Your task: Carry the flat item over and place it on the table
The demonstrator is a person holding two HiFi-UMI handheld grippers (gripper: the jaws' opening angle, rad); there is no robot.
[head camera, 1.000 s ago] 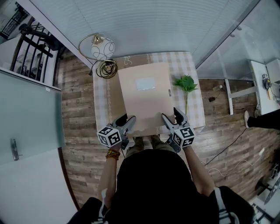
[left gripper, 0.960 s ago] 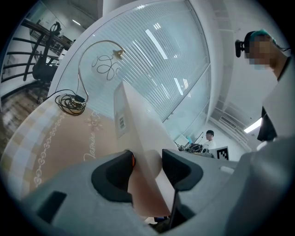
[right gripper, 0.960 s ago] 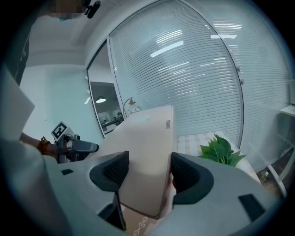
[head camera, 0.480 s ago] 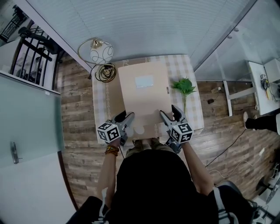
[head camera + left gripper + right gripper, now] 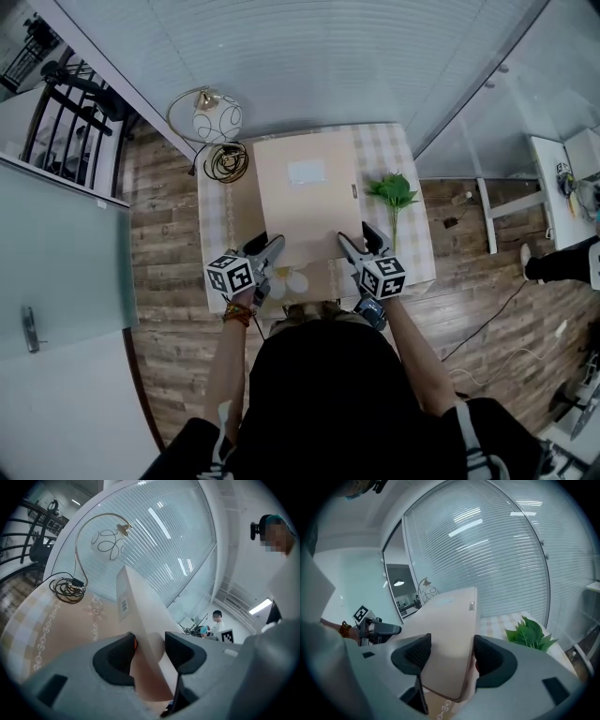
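Note:
The flat item is a large beige board (image 5: 309, 202) with a pale label on top, held level just over the small table with a checked cloth (image 5: 415, 261). My left gripper (image 5: 267, 246) is shut on the board's near left corner, and my right gripper (image 5: 361, 236) is shut on its near right corner. In the left gripper view the board (image 5: 145, 616) runs edge-on between the jaws of the left gripper (image 5: 150, 644). In the right gripper view the board (image 5: 450, 625) lies between the jaws of the right gripper (image 5: 452, 648), its right edge at the right jaw.
A green leafy sprig (image 5: 394, 192) lies on the table right of the board. A wire globe lamp (image 5: 217, 117) and its coiled cable (image 5: 225, 161) sit at the far left corner. Glass walls with blinds (image 5: 309, 66) close the far side. A black railing (image 5: 66, 103) stands left.
Both grippers and the board have moved away from me, further over the table. A strip of cloth with a flower print now shows at the near edge.

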